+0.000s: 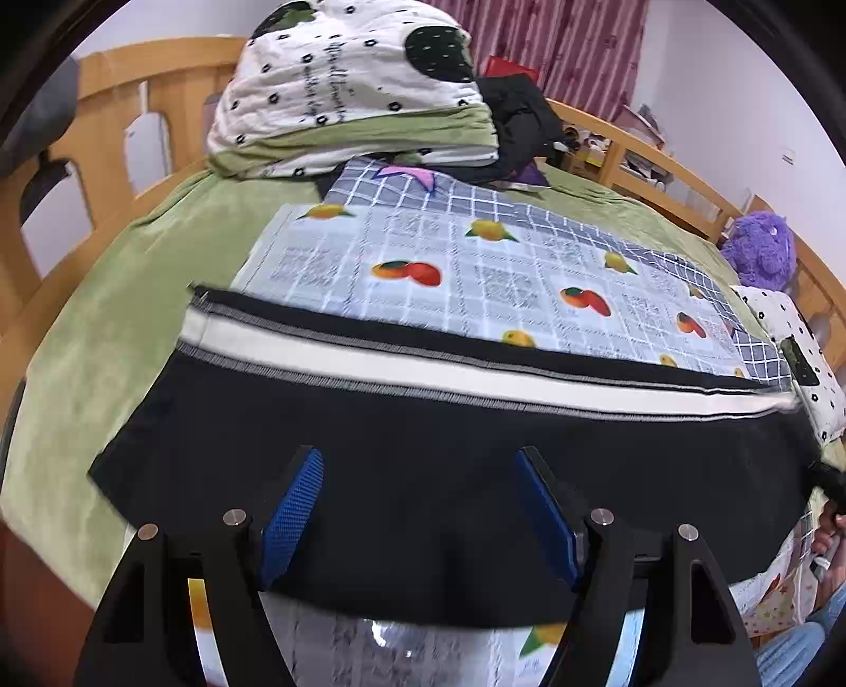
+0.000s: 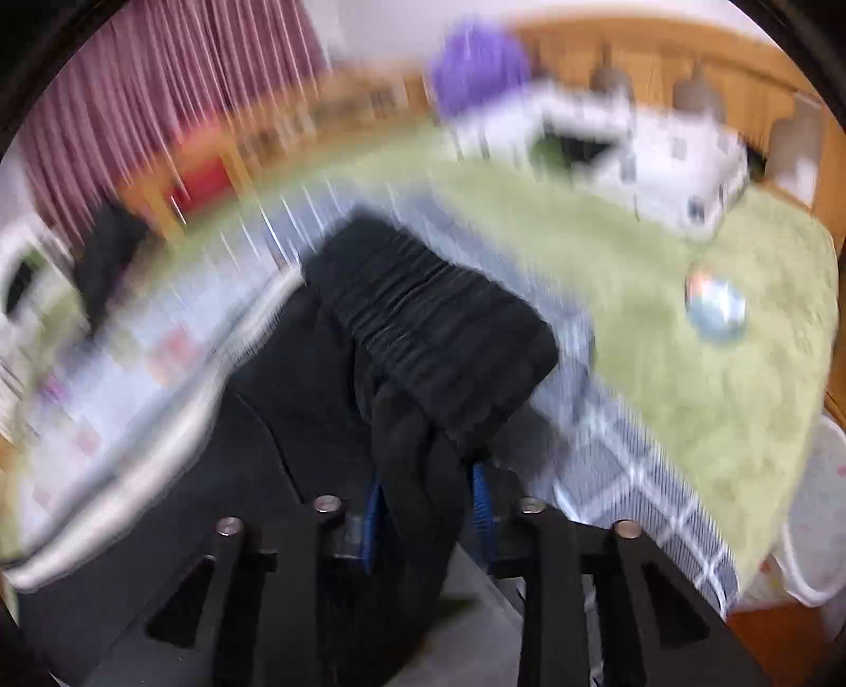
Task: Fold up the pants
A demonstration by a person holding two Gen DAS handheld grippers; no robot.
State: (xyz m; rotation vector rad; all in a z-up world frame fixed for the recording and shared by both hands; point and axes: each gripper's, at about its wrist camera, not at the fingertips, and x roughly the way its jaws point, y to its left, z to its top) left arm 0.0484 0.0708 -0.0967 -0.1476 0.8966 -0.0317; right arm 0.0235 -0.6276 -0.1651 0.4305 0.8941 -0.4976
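Pants [image 1: 423, 475] — black knit, white-striped, ribbed waistband [image 2: 439, 327]

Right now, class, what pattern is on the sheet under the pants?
The sheet has a pale grid with orange fruit; clearest in the left wrist view.

— What covers the bed?
— A green blanket [image 1: 95, 296], with a fruit-print sheet [image 1: 476, 264] spread over a grey checked cloth [image 1: 476, 198].

— And at the head?
— A folded white quilt with black dots [image 1: 338, 95] sits beside a pile of dark clothes [image 1: 523, 116], against a wooden bed rail [image 1: 158, 90].

— Anything else?
— A purple plush toy [image 1: 761, 248] rests by the far rail; maroon curtains [image 1: 571, 42] hang behind. The right wrist view is blurred.
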